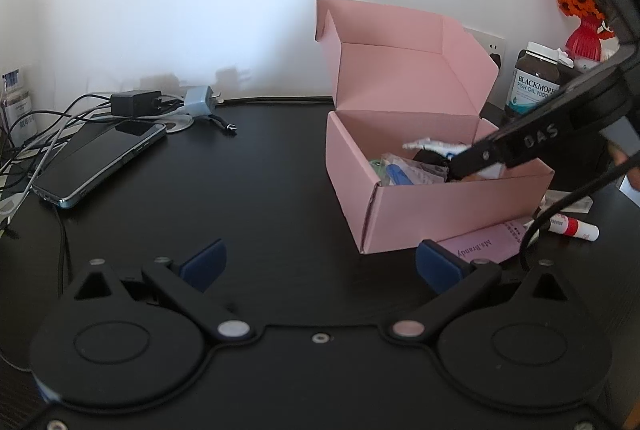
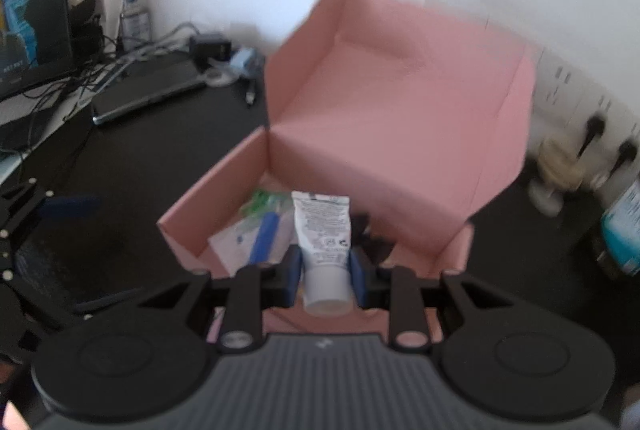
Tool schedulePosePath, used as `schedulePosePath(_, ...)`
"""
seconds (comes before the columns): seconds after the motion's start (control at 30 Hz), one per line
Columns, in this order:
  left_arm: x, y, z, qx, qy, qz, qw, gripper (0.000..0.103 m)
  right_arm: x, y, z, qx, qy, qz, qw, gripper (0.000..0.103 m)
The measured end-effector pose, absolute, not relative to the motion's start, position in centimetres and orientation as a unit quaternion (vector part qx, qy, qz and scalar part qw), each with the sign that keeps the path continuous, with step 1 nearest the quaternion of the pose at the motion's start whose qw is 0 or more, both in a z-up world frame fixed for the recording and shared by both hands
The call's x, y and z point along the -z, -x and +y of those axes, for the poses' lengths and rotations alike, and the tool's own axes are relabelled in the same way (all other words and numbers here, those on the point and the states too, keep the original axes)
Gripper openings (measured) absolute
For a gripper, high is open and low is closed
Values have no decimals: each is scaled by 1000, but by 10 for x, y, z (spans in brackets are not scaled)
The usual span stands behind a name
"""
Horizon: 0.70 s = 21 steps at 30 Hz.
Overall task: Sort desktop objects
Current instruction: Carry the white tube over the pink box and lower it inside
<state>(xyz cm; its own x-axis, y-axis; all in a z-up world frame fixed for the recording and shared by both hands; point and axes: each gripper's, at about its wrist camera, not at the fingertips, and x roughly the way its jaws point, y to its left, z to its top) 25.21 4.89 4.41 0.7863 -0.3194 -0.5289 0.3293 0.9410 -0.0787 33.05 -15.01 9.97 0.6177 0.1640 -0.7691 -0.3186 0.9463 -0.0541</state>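
An open pink cardboard box (image 1: 440, 206) (image 2: 384, 118) stands on the dark desk, lid raised against the wall. My right gripper (image 2: 325, 264) is shut on a white tube (image 2: 323, 242), cap toward the camera, held over the box's inside. In the left wrist view the right gripper (image 1: 460, 166) reaches into the box from the right. Inside lie a blue-handled item (image 2: 264, 236) (image 1: 400, 174), green packaging (image 2: 264, 202) and clear wrappers. My left gripper (image 1: 320, 264) stands open low over the desk in front of the box, nothing between its blue pads (image 1: 204, 262).
A phone (image 1: 100, 158) and tangled chargers (image 1: 136, 102) lie at the left. A pink tube (image 1: 488, 242) and a red-and-white stick (image 1: 572, 228) lie right of the box. A fish oil bottle (image 1: 534, 78) and red vase with orange flowers (image 1: 584, 38) stand behind. A monitor (image 2: 32, 30) stands far left.
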Motion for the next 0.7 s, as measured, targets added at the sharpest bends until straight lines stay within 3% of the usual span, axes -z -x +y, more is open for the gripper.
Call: schedulePosePath(0.7,-45,-251,48,172,-11,278,945,103,-82,-359,-173,-135,95,487,858,25)
